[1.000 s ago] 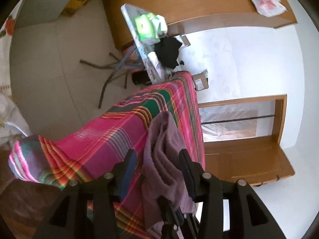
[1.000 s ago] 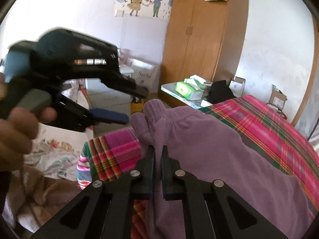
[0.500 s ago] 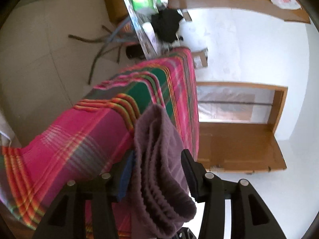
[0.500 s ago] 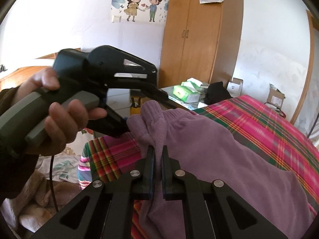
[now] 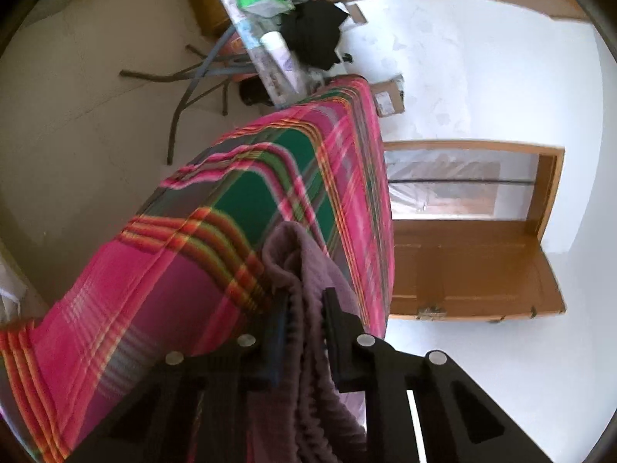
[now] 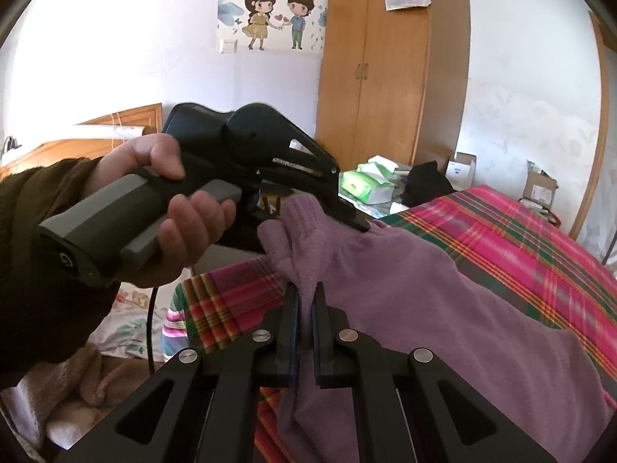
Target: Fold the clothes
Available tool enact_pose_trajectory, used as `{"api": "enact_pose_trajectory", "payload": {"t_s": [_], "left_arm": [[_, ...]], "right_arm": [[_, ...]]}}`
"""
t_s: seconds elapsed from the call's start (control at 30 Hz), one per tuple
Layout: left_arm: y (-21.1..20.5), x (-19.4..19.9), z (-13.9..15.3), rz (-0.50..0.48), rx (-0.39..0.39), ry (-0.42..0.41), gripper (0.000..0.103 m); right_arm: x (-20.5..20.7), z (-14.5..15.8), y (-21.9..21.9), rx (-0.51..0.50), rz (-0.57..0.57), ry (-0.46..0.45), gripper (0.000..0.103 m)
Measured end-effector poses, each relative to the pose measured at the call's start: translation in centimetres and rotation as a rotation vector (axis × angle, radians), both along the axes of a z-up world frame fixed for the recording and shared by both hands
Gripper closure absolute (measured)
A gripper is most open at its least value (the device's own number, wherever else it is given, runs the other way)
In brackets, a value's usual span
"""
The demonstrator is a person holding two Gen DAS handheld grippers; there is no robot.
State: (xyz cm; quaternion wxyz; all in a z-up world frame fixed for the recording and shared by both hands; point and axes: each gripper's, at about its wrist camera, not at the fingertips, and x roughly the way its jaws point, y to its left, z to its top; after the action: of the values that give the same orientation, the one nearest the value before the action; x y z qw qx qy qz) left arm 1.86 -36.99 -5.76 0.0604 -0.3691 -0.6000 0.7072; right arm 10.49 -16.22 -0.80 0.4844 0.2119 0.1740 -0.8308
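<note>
- Bedroom setting: white walls, tall wooden two-door wardrobe [image 6: 389, 65] at 12 o'clock in the right wrist view, cartoon wall sticker of two children [image 6: 275, 19] at 11 o'clock beside it.
- Bed covered by a pink, green and orange plaid cloth [image 5: 162, 297]; it fills the 7 to 12 o'clock sector of the left wrist view.
- Small cluttered table beyond the bed's far end carries a green tissue pack [image 6: 364, 185] and a black bundled cloth [image 6: 426, 183].
- Mauve fleece garment [image 6: 405, 308] lies on the plaid cloth, spreading toward 4 o'clock in the right wrist view; one bunched edge is lifted.
- Black left gripper [image 5: 304, 308]: jaws have just been closing, now clamped on a ribbed fold of the garment, which hangs down toward 6 o'clock.
- Black right gripper [image 6: 304, 301]: jaws nearly together, pinching a thin raised edge of the same garment.
- Person's hand [image 6: 169, 208] in a dark sleeve holds the left gripper's grey handle at 9 o'clock of the right wrist view.
</note>
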Motion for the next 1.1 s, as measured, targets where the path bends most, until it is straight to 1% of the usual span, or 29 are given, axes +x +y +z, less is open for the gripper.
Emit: {"api": "enact_pose_trajectory", "payload": {"t_s": [0.07,0.17,0.23,0.33,0.47,0.6,0.7,0.73,0.8,0.83,0.87,0.9,0.93,0.97,1.03,1.07,1.1], "left_arm": [[-0.1,-0.2,0.7,-0.010,-0.050,0.016,0.087],[-0.5,-0.6,2.0,-0.045,-0.128,0.044,0.089],[-1.0,-0.9,1.7,-0.057,-0.153,0.003,0.090],[-1.5,-0.9,1.0,-0.052,-0.159,-0.018,0.091],[-2.6,-0.4,1.1,-0.011,-0.167,0.008,0.096],[-3.1,-0.3,0.9,-0.005,-0.147,0.012,0.097],[-3.1,0.0,0.9,0.010,-0.148,0.015,0.097],[-3.1,0.0,0.9,0.011,-0.147,0.011,0.097],[-3.1,0.2,0.8,0.012,-0.126,-0.013,0.094],[-3.0,0.3,0.8,0.005,-0.120,-0.023,0.088],[-3.0,0.4,0.8,-0.001,-0.115,-0.033,0.078],[-3.1,0.8,0.9,0.002,-0.115,-0.039,0.072],[-3.1,1.1,0.9,0.006,-0.116,-0.044,0.063],[-3.1,1.4,0.9,0.010,-0.115,-0.048,0.061],[-3.1,2.0,0.7,0.009,-0.073,-0.035,0.058],[-3.0,2.2,0.5,0.005,-0.055,-0.041,0.054],[-3.0,2.4,0.3,0.000,-0.038,-0.047,0.053]], "right_arm": [[-0.1,-0.2,-0.2,0.006,0.006,-0.019,0.097],[0.1,-0.5,-1.0,0.025,0.027,-0.016,0.097],[0.1,-0.8,-1.9,0.047,0.037,-0.027,0.097],[0.2,-1.3,-3.4,0.081,0.051,-0.044,0.097],[-0.5,-1.9,-4.6,0.107,0.051,-0.090,0.097],[-0.5,-2.3,-5.4,0.132,0.044,-0.091,0.097],[-1.6,-2.5,-5.3,0.106,0.039,-0.132,0.097],[-1.6,-2.4,-5.1,0.102,0.038,-0.132,0.097],[-1.5,-2.2,-4.8,0.095,0.037,-0.134,0.097],[-1.4,-2.1,-4.6,0.091,0.037,-0.134,0.097],[-1.3,-2.1,-4.4,0.083,0.038,-0.133,0.097],[-1.3,-2.0,-4.2,0.075,0.038,-0.130,0.097],[-1.3,-1.9,-3.9,0.058,0.037,-0.131,0.097],[-1.3,-1.7,-3.7,0.042,0.037,-0.132,0.097],[-1.2,-1.4,-3.2,0.022,0.034,-0.128,0.097],[-1.2,-1.3,-3.0,0.011,0.032,-0.126,0.097],[-1.1,-1.1,-2.7,0.001,0.031,-0.124,0.097]]}}
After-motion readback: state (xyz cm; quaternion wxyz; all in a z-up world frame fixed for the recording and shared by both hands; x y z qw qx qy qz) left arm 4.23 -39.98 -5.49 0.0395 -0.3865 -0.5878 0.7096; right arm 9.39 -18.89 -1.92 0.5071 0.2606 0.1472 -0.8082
